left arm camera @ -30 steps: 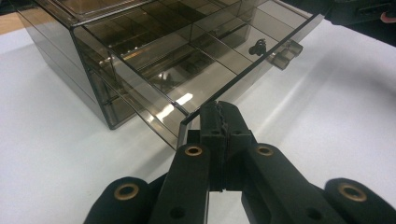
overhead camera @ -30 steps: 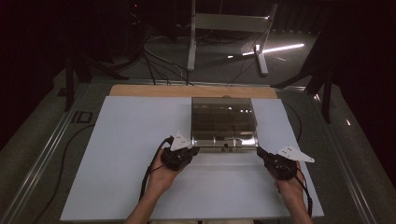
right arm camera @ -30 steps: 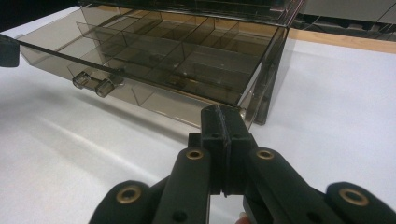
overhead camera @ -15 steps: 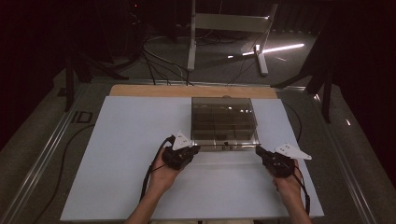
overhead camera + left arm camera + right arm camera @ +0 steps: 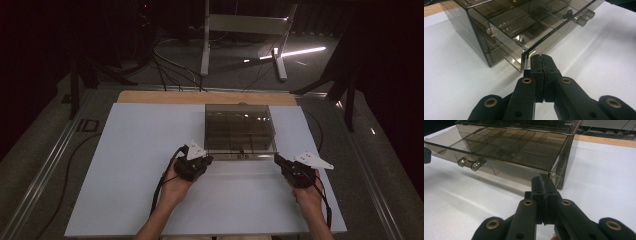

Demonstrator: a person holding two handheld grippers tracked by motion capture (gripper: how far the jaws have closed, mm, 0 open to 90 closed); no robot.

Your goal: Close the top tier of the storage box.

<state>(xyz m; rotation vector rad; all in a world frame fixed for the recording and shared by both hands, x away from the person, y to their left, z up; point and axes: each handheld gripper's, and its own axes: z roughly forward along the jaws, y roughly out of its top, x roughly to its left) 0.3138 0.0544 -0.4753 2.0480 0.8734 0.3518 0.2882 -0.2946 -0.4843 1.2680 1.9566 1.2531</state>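
Your left gripper (image 5: 541,58) and right gripper (image 5: 541,181) are both fully closed, empty, tips at the smoked plastic drawer box (image 5: 240,131) front corners, possibly touching.

Box (image 5: 240,131) between claws, on table (image 5: 130,150)

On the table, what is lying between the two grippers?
In the high view, only the smoky box's drawer front and bare white tabletop lie between the left gripper and right gripper.
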